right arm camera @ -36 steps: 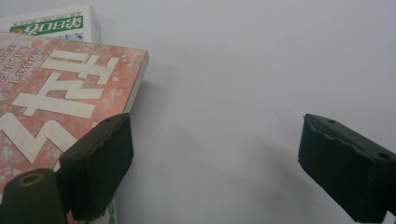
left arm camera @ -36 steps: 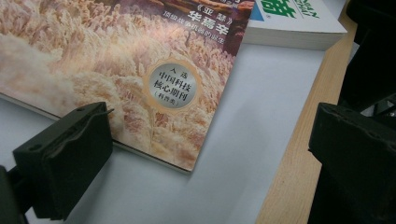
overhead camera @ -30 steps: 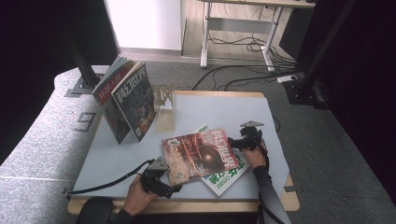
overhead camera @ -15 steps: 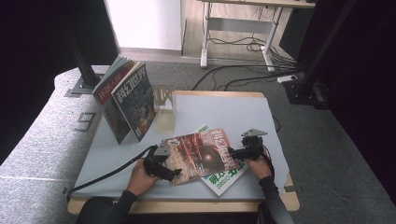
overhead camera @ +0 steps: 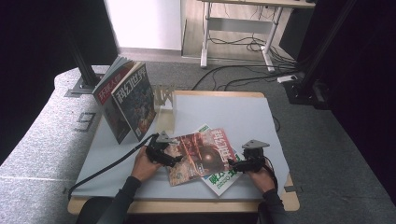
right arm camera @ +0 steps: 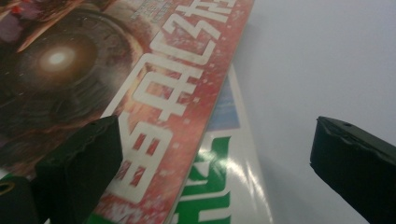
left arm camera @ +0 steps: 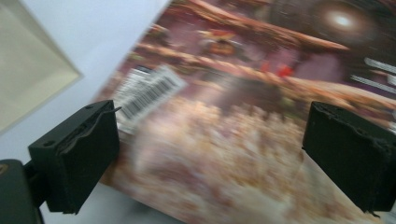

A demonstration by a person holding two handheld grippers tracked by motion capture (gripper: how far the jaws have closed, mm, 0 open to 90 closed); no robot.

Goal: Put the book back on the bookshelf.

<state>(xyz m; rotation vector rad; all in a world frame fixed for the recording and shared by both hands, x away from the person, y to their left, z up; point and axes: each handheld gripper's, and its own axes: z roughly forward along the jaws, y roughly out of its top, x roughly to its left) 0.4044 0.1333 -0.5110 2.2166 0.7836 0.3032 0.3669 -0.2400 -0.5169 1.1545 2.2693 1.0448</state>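
A red-brown magazine (overhead camera: pixel 201 154) lies flat at the front of the table, partly covering a green-and-white magazine (overhead camera: pixel 219 179). My left gripper (overhead camera: pixel 173 159) is at the red magazine's left edge. In the left gripper view it (left arm camera: pixel 210 140) stands open over the barcode corner of that cover (left arm camera: pixel 243 93). My right gripper (overhead camera: pixel 235 164) is at the magazines' right side. In the right gripper view it (right arm camera: pixel 215 135) is open above the red cover's (right arm camera: pixel 154 93) title edge and the green-and-white cover (right arm camera: pixel 219 196). Nothing is held between either pair of jaws.
Two more magazines (overhead camera: pixel 126 102) stand upright at the rear left, beside a clear stand (overhead camera: pixel 166 100). The grey mat (overhead camera: pixel 224 112) is bare behind the flat magazines. Cables trail from both grippers, the left one off the table's front-left edge.
My left gripper has moved forward from the table's near edge onto the red magazine's left edge. My right gripper has come back toward the near edge, beside the magazines' right side.
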